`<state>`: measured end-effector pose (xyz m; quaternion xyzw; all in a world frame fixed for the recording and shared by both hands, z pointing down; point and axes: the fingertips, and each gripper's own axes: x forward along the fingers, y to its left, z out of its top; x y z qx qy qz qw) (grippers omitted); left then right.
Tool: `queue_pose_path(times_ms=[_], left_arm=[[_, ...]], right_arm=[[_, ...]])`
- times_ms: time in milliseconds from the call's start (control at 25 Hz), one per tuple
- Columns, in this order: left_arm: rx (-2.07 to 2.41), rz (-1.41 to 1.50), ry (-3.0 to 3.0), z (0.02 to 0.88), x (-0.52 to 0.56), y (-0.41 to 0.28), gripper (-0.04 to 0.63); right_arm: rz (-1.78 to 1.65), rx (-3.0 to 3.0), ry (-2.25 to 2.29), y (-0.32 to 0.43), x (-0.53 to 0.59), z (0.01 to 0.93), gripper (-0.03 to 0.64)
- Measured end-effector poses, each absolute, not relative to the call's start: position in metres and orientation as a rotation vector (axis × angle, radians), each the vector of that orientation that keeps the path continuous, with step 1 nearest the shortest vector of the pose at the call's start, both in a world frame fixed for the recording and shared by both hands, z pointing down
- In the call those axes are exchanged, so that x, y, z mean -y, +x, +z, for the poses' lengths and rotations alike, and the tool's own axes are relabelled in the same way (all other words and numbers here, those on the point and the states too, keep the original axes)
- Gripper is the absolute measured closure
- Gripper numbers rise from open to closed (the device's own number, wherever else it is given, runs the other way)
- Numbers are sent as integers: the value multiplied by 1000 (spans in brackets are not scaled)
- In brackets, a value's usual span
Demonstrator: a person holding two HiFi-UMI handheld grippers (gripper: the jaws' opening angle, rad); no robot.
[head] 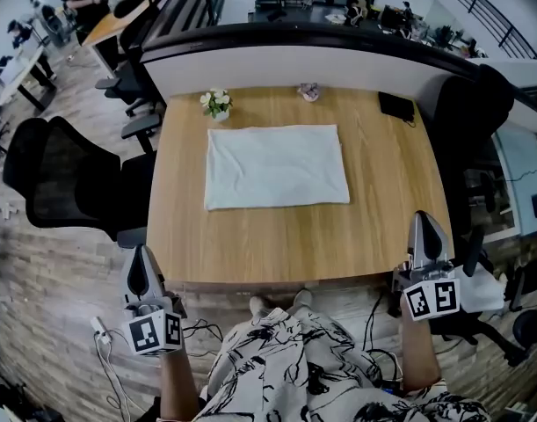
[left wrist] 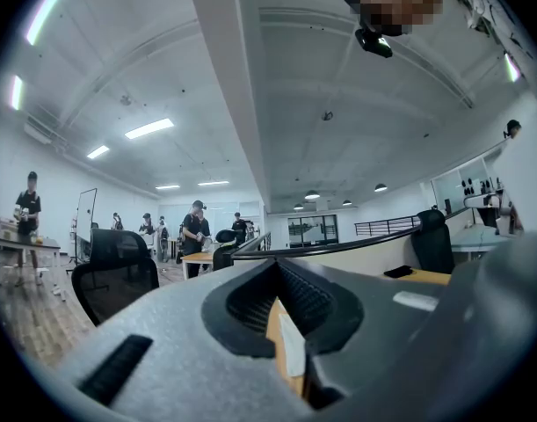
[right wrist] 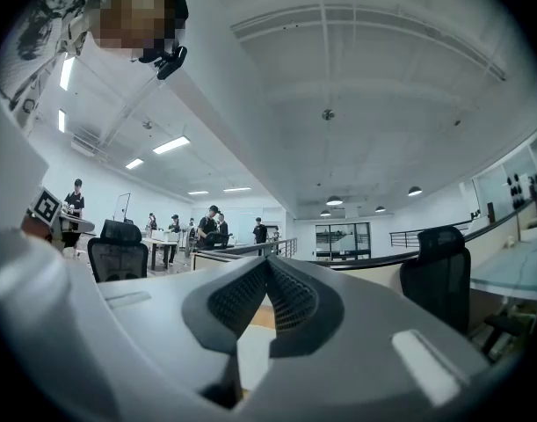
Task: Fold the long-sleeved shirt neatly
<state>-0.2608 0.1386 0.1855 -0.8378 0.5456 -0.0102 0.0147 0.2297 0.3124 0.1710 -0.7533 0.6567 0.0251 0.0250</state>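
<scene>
A pale shirt (head: 276, 166) lies folded into a neat rectangle on the wooden table (head: 294, 236), toward its far middle. My left gripper (head: 138, 262) hangs off the table's near left corner, shut and holding nothing. My right gripper (head: 425, 225) sits at the near right edge, also shut and empty. Both point level toward the far side, well short of the shirt. In the left gripper view the jaws (left wrist: 277, 266) meet at their tips, with a strip of table and shirt (left wrist: 292, 345) showing through the gap below. In the right gripper view the jaws (right wrist: 268, 264) are likewise closed.
A small potted plant (head: 217, 103) and a small object (head: 308, 91) stand at the table's far edge, with a dark flat item (head: 396, 105) at the far right corner. Black office chairs (head: 61, 178) flank the table. A partition (head: 294, 55) runs behind it.
</scene>
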Motion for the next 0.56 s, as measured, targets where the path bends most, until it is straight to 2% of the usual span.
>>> queue_pose_path(times_ms=[560], left_arm=[[-1667, -31, -2611, 183, -140, -255, 592]], right_arm=[[89, -2044, -2334, 228, -311, 169, 611]])
